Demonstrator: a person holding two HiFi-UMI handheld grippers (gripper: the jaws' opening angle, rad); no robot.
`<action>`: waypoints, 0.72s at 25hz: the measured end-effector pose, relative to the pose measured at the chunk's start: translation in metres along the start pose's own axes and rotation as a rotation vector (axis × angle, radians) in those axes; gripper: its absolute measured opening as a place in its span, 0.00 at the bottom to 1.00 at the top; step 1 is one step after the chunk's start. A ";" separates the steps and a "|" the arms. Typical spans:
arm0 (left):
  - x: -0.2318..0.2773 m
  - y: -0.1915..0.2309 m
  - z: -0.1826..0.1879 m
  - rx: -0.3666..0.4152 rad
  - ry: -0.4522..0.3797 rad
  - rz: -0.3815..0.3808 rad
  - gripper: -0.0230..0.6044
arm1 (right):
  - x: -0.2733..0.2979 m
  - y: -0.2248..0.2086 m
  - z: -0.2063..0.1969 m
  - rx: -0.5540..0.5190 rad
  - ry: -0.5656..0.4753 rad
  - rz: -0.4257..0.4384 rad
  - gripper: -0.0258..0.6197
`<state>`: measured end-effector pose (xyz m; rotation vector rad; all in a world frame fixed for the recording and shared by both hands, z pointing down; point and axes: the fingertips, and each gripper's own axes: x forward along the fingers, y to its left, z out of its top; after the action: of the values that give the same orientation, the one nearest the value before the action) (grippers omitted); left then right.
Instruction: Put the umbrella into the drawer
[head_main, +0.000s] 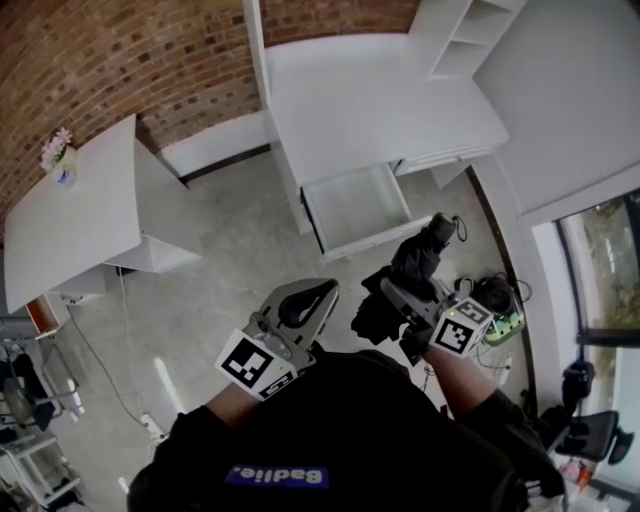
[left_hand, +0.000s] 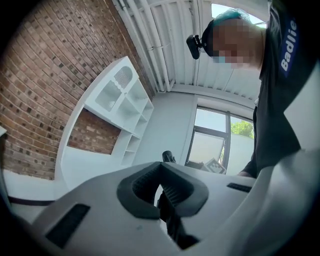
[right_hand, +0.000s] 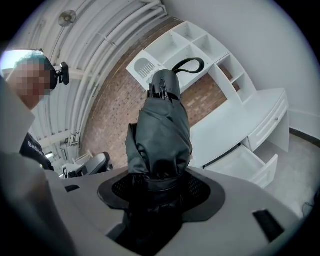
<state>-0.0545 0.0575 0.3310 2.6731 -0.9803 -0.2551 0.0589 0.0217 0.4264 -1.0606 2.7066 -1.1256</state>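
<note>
Right tongs are clamping the folded umbrella, whose strap is showing clearly only in their own view. Left tongs seem to be sitting together, empty. Head view is showing me the open drawer near the umbrella, under the white desk, with the brick wall behind.
</note>
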 end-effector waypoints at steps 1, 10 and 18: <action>0.000 0.006 0.002 0.002 0.005 -0.008 0.03 | 0.006 -0.003 0.000 0.007 -0.002 -0.012 0.45; 0.018 0.055 0.013 0.003 0.014 0.040 0.03 | 0.054 -0.066 0.010 0.125 0.022 -0.071 0.45; 0.065 0.097 0.029 0.036 0.038 0.187 0.03 | 0.102 -0.172 0.016 0.311 0.111 -0.107 0.45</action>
<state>-0.0711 -0.0614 0.3302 2.5851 -1.2233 -0.1479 0.0845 -0.1367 0.5467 -1.1316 2.4604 -1.6032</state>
